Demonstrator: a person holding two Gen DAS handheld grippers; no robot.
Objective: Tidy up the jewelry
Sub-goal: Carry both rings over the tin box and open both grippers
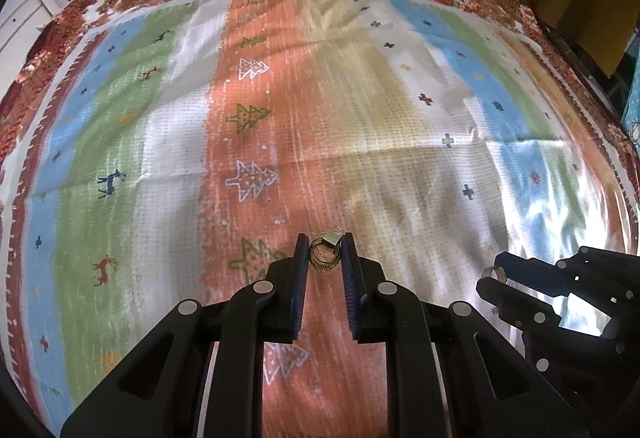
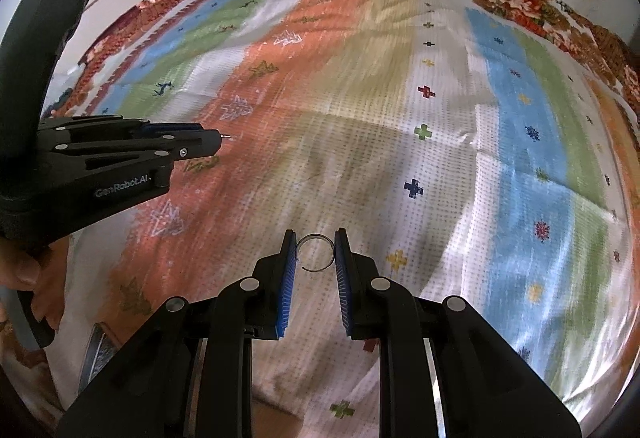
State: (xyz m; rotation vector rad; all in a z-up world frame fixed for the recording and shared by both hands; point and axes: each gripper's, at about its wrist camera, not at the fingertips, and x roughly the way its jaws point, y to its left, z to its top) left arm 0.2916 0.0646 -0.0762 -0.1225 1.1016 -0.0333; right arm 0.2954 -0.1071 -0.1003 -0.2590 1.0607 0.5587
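Midway at best, judging by what shows. Left gripper [image 1: 325, 253], low centre of the left wrist view: fingers [image 1: 299, 270] clamped on a cluster of thin gold rings [image 1: 325, 256] topped by a pale square piece, held above the striped cloth [image 1: 360, 110]. Right gripper [image 2: 315, 252], low centre of the right wrist view: fingers [image 2: 289, 270] pinched on an open silver ring [image 2: 315, 252], also clear of the cloth. No tray, box or stand visible in either view, so no destination to judge against. Nothing loose seen lying on the cloth. Both pieces picked up; placing or sorting still to do, apparently. Background blurred.
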